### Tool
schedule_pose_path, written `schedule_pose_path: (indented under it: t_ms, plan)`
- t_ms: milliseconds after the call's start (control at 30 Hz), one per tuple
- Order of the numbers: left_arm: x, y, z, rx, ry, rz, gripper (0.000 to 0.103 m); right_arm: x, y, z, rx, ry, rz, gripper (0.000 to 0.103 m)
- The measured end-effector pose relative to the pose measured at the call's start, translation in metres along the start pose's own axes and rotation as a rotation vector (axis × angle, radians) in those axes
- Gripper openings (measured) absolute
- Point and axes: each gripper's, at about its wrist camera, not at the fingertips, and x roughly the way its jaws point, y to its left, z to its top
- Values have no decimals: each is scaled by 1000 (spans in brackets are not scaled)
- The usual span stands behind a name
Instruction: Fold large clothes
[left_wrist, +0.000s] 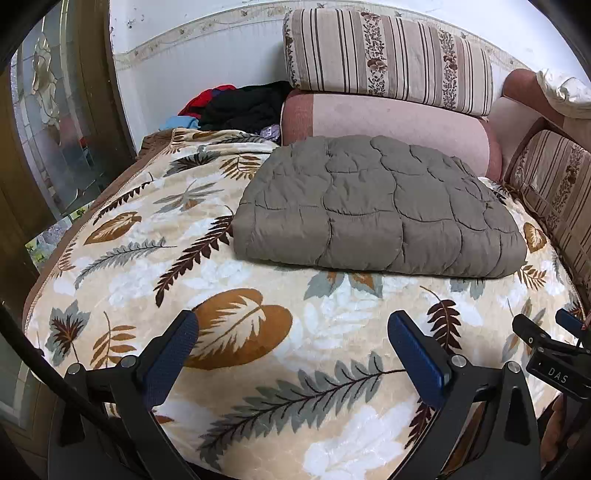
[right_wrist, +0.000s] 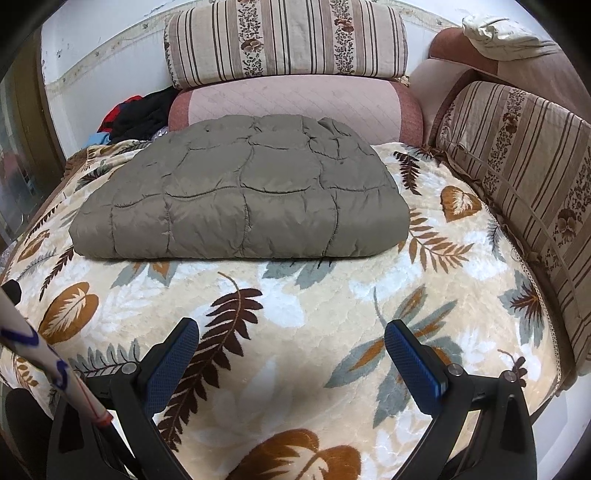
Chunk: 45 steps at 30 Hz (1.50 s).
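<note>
Folded grey-brown quilted garment (left_wrist: 376, 206) lying flat on leaf-print blanket (left_wrist: 258, 280), toward the back of the bed, far edge just in front of a pink bolster (left_wrist: 388, 122); same garment (right_wrist: 240, 192) central in right wrist view, folded edge facing the camera, top surface puffy with curved stitch lines. Striped floral cushion (left_wrist: 388, 55) stacked on the pink bolster against the white wall. Second striped cushion (right_wrist: 517, 166) along the right side of the bed, touching the blanket edge. Heap of black, red and blue clothes (left_wrist: 236, 107) in the back left corner, beside the bolster, apart from the folded garment. Left gripper (left_wrist: 291, 332) low over the near part of the blanket, fingers spread wide, blue pads (left_wrist: 173, 354) facing each other, nothing between them, well short of the garment. Right gripper (right_wrist: 291, 339) likewise spread wide and empty, hovering over the blanket near the front edge, garment ahead and untouched. Tip of right gripper also visible at right edge of left wrist view. Glazed door (left_wrist: 48, 129) at far left
</note>
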Motion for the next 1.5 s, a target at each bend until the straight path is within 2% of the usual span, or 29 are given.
schedule_pose_path:
  t_ms: [633, 1500]
  plan:
    - [43, 0, 2, -2, 97, 23, 102, 32, -16, 1, 54, 63, 4, 102]
    - [90, -5, 7, -3, 185, 41, 102, 58, -53, 21, 125, 64, -8, 102]
